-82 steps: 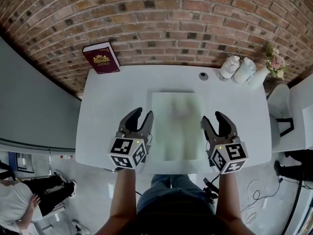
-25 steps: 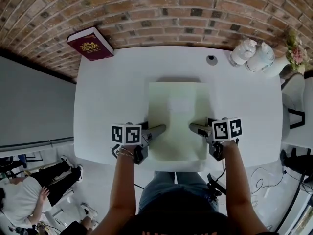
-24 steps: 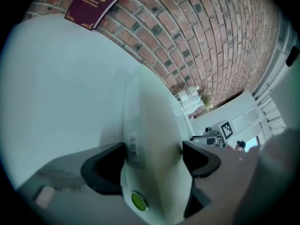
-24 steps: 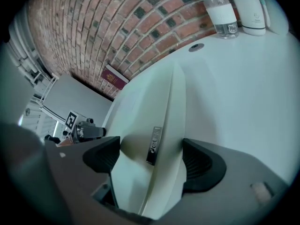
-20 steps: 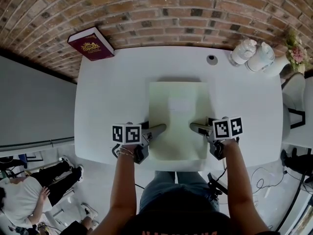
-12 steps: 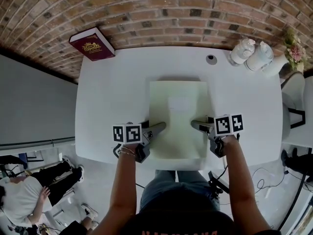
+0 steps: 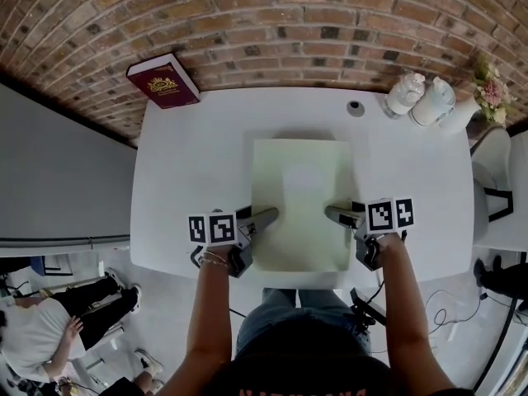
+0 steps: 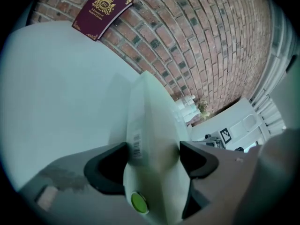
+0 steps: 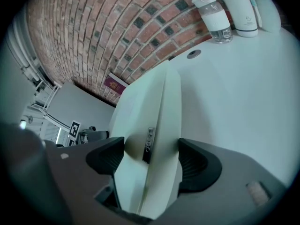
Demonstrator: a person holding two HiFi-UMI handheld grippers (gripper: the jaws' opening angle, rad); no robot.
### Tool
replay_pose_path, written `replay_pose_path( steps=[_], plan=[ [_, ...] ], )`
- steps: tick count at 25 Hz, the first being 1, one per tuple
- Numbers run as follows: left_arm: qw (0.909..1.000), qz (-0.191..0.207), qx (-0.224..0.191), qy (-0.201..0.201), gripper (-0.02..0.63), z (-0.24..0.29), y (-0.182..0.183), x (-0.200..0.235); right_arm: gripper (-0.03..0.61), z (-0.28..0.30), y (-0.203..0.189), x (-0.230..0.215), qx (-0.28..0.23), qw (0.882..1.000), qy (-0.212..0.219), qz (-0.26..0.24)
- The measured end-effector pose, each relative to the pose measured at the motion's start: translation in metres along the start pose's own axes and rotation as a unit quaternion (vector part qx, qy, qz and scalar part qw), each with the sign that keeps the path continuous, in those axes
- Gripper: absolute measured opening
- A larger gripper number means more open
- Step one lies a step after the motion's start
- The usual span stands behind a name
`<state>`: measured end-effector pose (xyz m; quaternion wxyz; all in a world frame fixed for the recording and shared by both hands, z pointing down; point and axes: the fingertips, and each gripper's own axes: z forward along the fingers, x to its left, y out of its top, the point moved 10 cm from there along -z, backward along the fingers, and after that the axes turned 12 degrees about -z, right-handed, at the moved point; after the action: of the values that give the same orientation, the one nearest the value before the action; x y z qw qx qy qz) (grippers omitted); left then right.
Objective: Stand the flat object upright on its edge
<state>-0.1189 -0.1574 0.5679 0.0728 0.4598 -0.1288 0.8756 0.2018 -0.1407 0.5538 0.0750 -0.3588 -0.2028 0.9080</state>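
Head view: left tool [image 7: 266, 216] and right tool [image 7: 335, 214], just closing, clamp the flat box [image 7: 301, 190] at opposite sides, likely to tip it upright.

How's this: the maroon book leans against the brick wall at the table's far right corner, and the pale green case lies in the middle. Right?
No: the head view shows the maroon book at the far left corner of the table. It leans against the brick wall, and the pale green case lies in the middle.
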Motion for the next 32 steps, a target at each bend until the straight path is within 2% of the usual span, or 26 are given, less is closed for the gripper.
replay_pose_path(
  steps=[17, 32],
  plan=[
    [0.9987, 0.041, -0.017, -0.026, 0.362, -0.026, 0.009, -0.027, 0.359, -0.027, 0.005, 0.035, -0.043, 0.999, -0.014, -0.012],
    [0.9946, 0.08, -0.044, -0.049, 0.36, -0.045, 0.032, -0.061, 0.359, -0.052, 0.031, 0.063, -0.09, 0.994, -0.03, -0.045]
  ],
)
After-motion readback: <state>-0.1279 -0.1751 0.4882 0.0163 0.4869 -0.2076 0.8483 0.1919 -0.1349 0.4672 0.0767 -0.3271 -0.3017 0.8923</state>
